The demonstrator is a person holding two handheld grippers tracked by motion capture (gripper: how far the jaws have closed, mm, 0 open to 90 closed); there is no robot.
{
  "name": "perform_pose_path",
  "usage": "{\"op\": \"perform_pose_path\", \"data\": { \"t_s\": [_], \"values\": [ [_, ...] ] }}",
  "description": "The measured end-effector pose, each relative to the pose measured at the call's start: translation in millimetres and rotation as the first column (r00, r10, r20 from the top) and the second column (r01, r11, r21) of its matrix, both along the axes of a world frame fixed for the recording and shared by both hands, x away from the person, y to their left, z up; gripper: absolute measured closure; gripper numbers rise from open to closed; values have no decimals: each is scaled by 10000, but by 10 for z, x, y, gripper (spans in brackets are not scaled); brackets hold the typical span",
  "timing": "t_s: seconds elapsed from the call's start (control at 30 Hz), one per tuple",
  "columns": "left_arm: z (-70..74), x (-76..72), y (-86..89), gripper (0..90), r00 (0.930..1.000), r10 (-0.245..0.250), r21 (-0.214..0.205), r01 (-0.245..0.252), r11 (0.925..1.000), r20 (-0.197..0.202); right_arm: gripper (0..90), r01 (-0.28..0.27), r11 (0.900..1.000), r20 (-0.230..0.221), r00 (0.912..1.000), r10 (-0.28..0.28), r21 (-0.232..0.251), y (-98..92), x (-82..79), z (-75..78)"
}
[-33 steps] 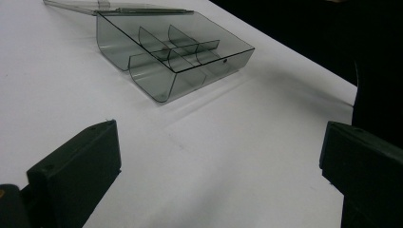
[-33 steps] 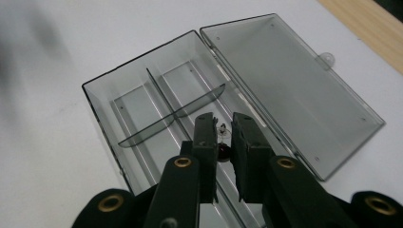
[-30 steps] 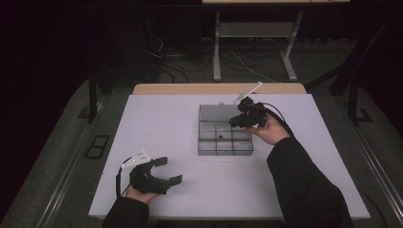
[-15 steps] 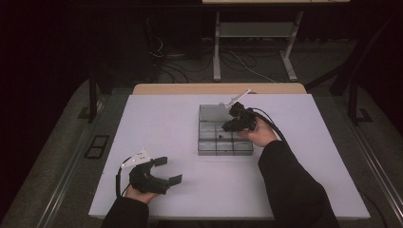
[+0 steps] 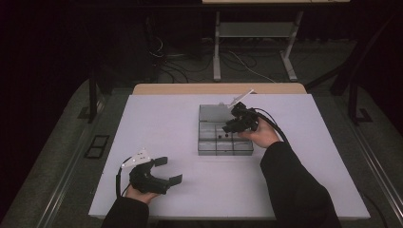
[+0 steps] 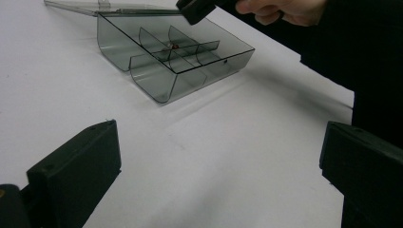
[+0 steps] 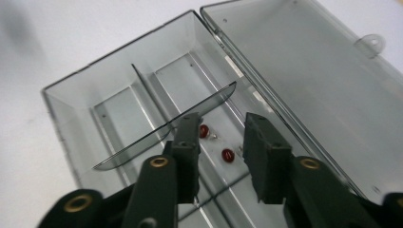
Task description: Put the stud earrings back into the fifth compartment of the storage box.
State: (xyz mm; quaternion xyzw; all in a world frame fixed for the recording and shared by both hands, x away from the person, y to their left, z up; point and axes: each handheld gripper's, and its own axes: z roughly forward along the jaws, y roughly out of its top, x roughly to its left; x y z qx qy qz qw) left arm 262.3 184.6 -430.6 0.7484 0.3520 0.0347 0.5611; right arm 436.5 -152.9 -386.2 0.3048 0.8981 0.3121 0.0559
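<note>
A clear grey compartment box (image 5: 204, 147) stands mid-table with its lid (image 5: 211, 112) folded back. My right gripper (image 5: 233, 124) hangs low over its middle compartments. In the right gripper view its jaws (image 7: 222, 121) stand a little apart, having just been opening. No pad presses on anything. Two small red pieces (image 7: 227, 155) (image 7: 203, 131) lie on the compartment floor below them, beside a curved divider (image 7: 166, 130). My left gripper (image 5: 169, 170) rests on the table at the front left, wide open, holding nothing (image 6: 218, 175). It faces the box (image 6: 157, 80).
The white table (image 5: 304, 185) ends at a wooden strip behind the box. The open lid (image 7: 304, 71) lies flat on the far side of the box. A dark sleeve (image 5: 294, 190) reaches in from the front right. Table legs and cables stand on the dark floor beyond.
The right hand has moved left and down from the box's right rear corner to over its middle compartments. The left gripper has stayed put.
</note>
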Motion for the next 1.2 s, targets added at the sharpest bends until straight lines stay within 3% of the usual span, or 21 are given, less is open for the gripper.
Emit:
{"op": "perform_pose_path", "data": {
  "t_s": [0.43, 0.7, 0.87, 1.2],
  "values": [
    [-1, -3, -10, 0, 10000, -20, 37, 20, 10000, -23, 341, 706, 9952, 397, 9965, -734, 675, -411, -371, 324],
    [-3, 1, -19, 0, 10000, -43, 10, 43, 10000, -26, 139, 1231, 9865, 466, 9906, -1287, 1077, -627, -547, 377],
    [-3, 5, -17, 0, 10000, -41, 21, 41, 10000, -26, 3, 1464, 9796, 219, 9883, -1508, 1376, -783, -700, 363],
    [-5, 7, -26, 0, 10000, -45, 15, 45, 10000, -43, 3, 1623, 9712, 295, 9850, -1699, 1745, -990, -1011, 287]
  ]
}}
